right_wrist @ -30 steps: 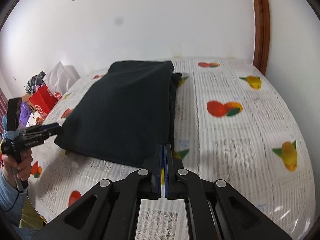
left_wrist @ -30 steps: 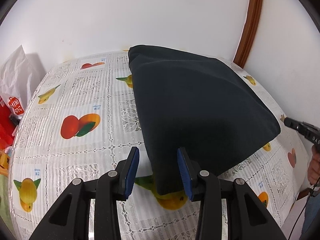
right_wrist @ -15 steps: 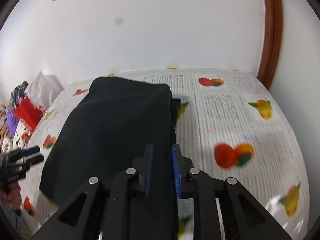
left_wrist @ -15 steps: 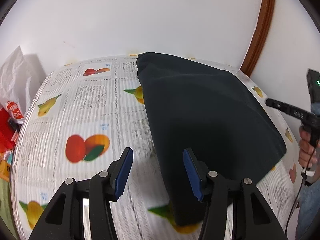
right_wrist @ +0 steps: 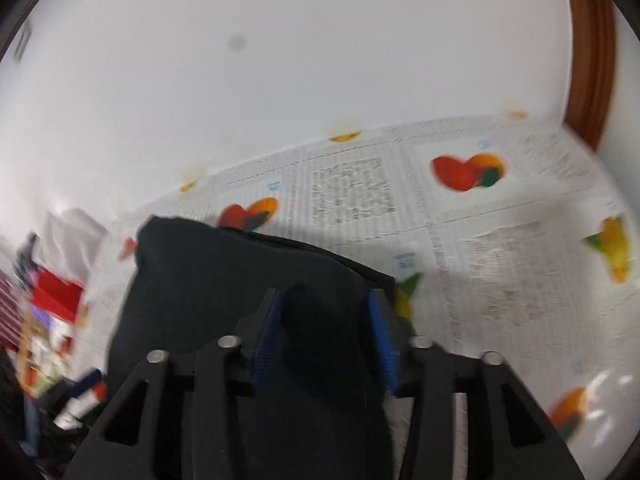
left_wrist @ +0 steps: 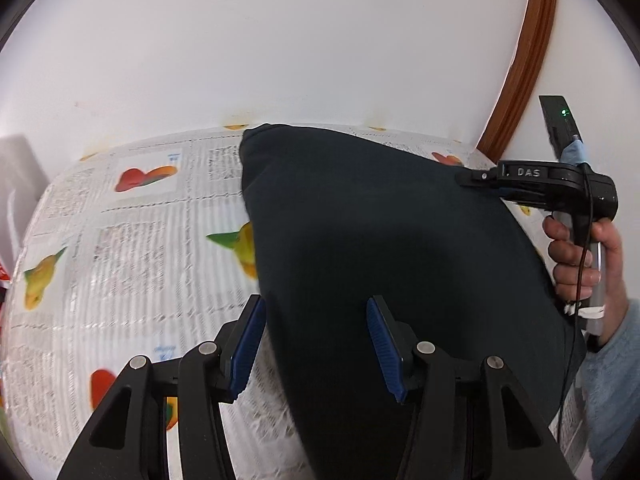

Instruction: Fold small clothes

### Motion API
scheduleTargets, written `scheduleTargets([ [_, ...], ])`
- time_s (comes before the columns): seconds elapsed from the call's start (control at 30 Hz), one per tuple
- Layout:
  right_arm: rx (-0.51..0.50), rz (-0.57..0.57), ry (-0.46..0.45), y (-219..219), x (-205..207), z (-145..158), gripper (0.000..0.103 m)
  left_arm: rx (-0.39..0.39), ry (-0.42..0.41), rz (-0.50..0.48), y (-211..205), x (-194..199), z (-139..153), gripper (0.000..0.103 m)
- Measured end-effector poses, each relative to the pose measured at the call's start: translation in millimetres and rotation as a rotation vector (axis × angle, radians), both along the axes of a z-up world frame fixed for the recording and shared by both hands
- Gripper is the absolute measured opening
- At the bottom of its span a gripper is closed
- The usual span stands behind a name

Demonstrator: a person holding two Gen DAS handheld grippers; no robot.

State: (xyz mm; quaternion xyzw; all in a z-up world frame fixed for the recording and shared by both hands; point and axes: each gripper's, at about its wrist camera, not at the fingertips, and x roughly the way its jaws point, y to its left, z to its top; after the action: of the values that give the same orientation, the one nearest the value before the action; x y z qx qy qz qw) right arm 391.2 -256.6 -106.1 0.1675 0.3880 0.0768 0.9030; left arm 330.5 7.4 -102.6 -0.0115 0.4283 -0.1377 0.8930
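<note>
Left wrist view: a table covered by a white tablecloth (left_wrist: 132, 248) printed with fruit and grey text blocks runs up to a plain white wall. On the cloth's left part, peaches and pears show, slightly blurred. A dark folded garment (left_wrist: 380, 220) lies flat on the table from the far edge near the wall down to the bottom of the picture, filling the middle and right. The left gripper (left_wrist: 316, 348) hangs over the garment's near left edge with its blue pads apart and released; the left pad sits above bare tablecloth just beside the fabric edge, the right pad above the garment itself. Further right, the right gripper (left_wrist: 466, 179) reaches in sideways over the garment's far right corner, held by a hand (left_wrist: 580, 256) in a light blue sleeve (left_wrist: 608, 380). A brown wooden frame (left_wrist: 524, 60) curves up behind it.

Right wrist view, blurred: colourful clutter sits at the left beyond the table. The garment lies at lower centre. The right gripper's jaws are closing yet stand apart, not clenched, with the dark fabric spread beneath and between them. Bare fruit-printed tablecloth fills the right side
</note>
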Motion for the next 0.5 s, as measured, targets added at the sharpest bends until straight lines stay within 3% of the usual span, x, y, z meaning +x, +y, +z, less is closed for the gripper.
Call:
scheduleTargets([
  [0.13,0.086,0.007,-0.161,-19.7,-20.3,3.6,0.006,-0.026,0.007,-0.006,3.1,3.5,-3.3,0.052],
  [0.27,0.074,0.004,-0.085,-20.5,-12.9,-8.7,0.007,-0.033,0.008,-0.004,3.7,3.3,-3.9,0.053],
  [0.47,-0.018,0.020,-0.064,-7.6,-3.4,2.9,0.031,-0.028,0.008,-0.013,3.0,-4.1,-0.2,0.053],
  [0.5,-0.033,0.020,-0.053,-6.2,0.1,2.8,0.031,-0.025,0.007,-0.014,3.3,-6.0,0.4,0.053],
])
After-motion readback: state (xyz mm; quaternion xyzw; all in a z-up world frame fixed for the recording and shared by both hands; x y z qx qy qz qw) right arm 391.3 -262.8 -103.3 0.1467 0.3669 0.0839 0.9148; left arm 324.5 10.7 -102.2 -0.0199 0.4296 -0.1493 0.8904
